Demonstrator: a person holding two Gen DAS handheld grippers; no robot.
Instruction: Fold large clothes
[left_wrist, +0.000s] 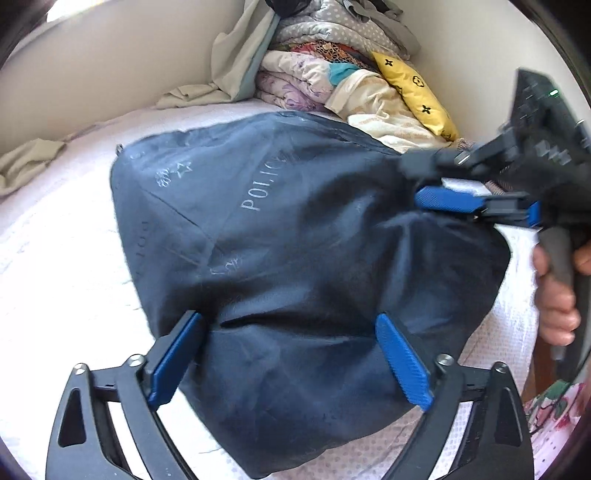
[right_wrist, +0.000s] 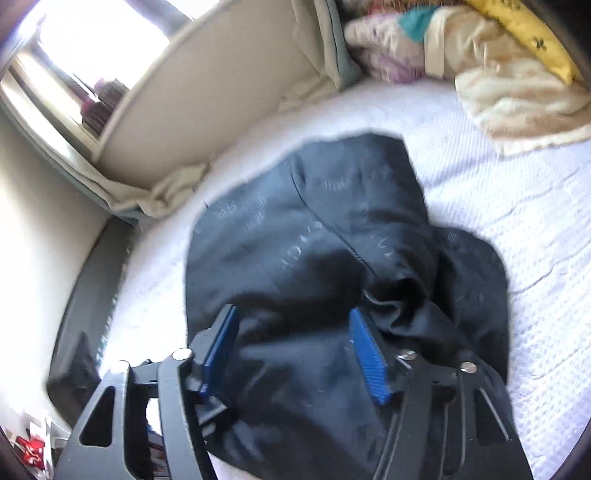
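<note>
Left wrist view: a dark garment (left_wrist: 295, 258) lies on the white bedspread (left_wrist: 55, 258); left gripper (left_wrist: 291, 354) spread wide, right gripper (right_wrist: 295, 354) parted, neither clamping cloth.

A dark navy garment (left_wrist: 295, 229) printed "POLICE" lies folded in a rumpled bundle on the white bedspread (left_wrist: 55, 258).
</note>
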